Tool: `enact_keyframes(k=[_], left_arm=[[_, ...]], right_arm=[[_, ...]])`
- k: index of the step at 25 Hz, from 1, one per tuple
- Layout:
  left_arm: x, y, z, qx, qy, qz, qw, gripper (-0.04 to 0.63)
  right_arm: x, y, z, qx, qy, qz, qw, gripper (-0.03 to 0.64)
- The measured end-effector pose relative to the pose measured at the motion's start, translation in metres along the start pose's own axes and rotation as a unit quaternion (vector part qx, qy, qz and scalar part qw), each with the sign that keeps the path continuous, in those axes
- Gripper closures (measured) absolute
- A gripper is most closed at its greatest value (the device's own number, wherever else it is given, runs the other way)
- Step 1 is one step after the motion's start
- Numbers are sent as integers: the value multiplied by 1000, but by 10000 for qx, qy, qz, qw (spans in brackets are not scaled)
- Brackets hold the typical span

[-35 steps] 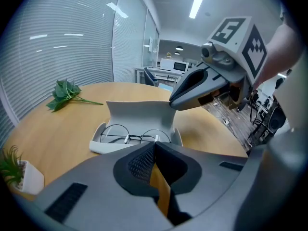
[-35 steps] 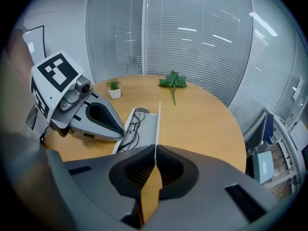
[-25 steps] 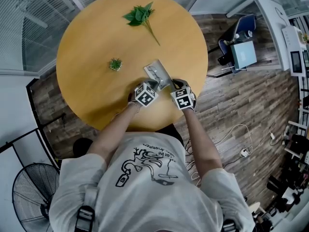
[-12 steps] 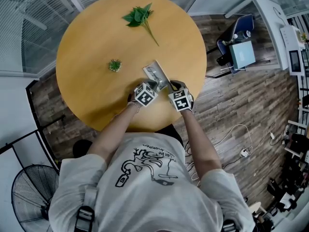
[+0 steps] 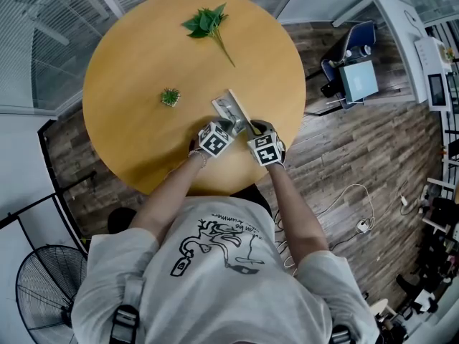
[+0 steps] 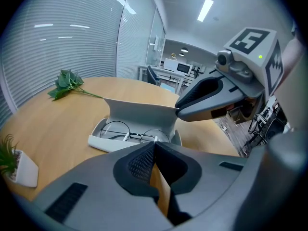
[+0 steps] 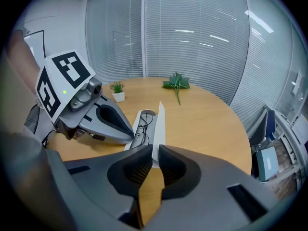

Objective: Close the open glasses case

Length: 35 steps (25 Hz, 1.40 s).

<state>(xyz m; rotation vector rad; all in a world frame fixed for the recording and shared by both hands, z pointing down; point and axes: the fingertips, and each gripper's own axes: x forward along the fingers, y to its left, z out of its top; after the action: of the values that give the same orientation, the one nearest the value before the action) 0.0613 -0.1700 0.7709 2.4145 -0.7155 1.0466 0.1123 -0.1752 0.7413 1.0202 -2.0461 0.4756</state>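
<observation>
Lid (image 7: 159, 124) of glasses case (image 5: 228, 108) pinched by right gripper (image 7: 155, 151); left gripper (image 6: 155, 147) closed, empty.

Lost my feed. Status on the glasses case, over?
Left tongs shut, empty, just short of the case. Right tongs shut on the upright lid; case open. Glasses inside, nothing in the way.

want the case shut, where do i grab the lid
Pinch the lid at its free top edge, coming in end-on as the right gripper does: it stands upright and thin, hinged low, so it should swing down over the glasses.
</observation>
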Motion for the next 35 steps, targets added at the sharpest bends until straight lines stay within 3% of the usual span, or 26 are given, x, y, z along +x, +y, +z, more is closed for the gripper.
enact_keyframes(k=[35], left_arm=[[-3, 0, -4, -150, -63, 20, 9999, 575]], right_arm=[[-2, 34, 2, -370, -29, 144, 9992, 543]])
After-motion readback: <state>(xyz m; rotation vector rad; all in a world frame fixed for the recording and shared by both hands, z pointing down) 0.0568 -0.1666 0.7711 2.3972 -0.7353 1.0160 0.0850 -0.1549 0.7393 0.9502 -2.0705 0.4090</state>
